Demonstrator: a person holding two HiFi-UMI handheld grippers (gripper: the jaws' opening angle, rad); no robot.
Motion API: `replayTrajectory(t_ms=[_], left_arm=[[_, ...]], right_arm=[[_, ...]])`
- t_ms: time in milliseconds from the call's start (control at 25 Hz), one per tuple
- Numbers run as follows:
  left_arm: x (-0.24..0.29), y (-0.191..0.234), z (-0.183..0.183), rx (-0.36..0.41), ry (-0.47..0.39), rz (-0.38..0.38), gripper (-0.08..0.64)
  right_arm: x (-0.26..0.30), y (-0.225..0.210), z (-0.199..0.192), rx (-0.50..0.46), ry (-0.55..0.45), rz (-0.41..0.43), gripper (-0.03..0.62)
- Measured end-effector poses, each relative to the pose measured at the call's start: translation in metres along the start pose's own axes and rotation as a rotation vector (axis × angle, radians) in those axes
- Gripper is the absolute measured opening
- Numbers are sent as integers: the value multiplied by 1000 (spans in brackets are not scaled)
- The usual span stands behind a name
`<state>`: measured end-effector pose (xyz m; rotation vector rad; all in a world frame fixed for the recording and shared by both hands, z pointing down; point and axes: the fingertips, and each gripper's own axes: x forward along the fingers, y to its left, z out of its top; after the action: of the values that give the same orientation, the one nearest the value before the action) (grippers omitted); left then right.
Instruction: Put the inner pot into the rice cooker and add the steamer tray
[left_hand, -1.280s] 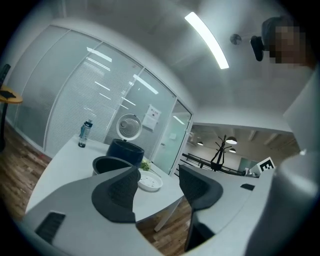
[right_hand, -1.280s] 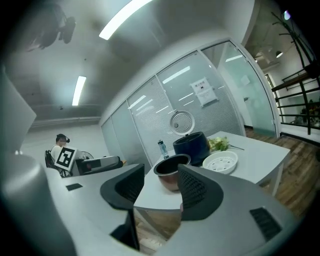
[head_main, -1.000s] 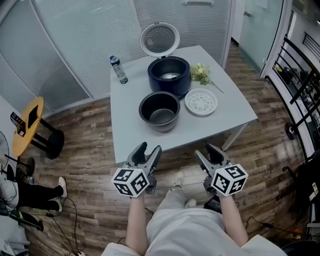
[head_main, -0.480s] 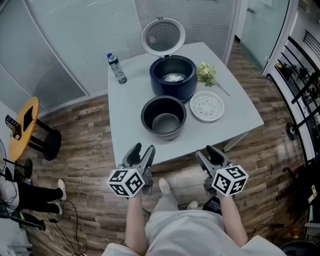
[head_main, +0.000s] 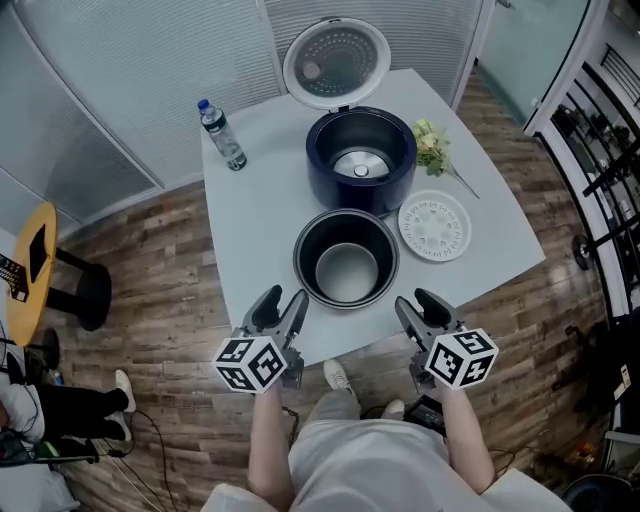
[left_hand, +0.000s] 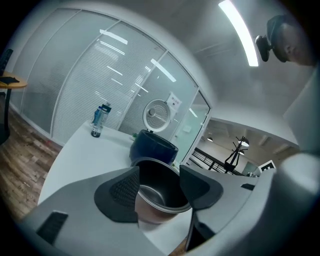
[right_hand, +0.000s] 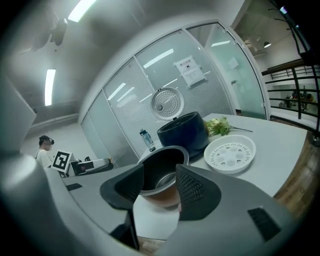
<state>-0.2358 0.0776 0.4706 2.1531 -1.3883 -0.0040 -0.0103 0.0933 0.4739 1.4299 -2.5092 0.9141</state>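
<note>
Left tongs (left_hand: 160, 185), right tongs (right_hand: 159, 187) released before inner pot (head_main: 345, 268); steamer tray (right_hand: 231, 152) in right gripper view, not left.

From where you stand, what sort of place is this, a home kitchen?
Probably an office or lab room, not a kitchen: frosted glass partition walls, strip ceiling lights, and a plain white table on wood flooring, with a rice cooker set on it.
</note>
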Motion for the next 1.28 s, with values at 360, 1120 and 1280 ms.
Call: replayTrajectory(t_ms=[360,1120,1280], left_arm=[[38,42,-6,-33,80,-40,253],[95,75,-36,-83,208,-88,213],[98,76,-36,-95,200,-95,213]], right_arm=[[51,-23,-10,61,48,-89,212],[104,-61,-22,119,108,-212,183],[106,-62,-23,121,105,-217,178]])
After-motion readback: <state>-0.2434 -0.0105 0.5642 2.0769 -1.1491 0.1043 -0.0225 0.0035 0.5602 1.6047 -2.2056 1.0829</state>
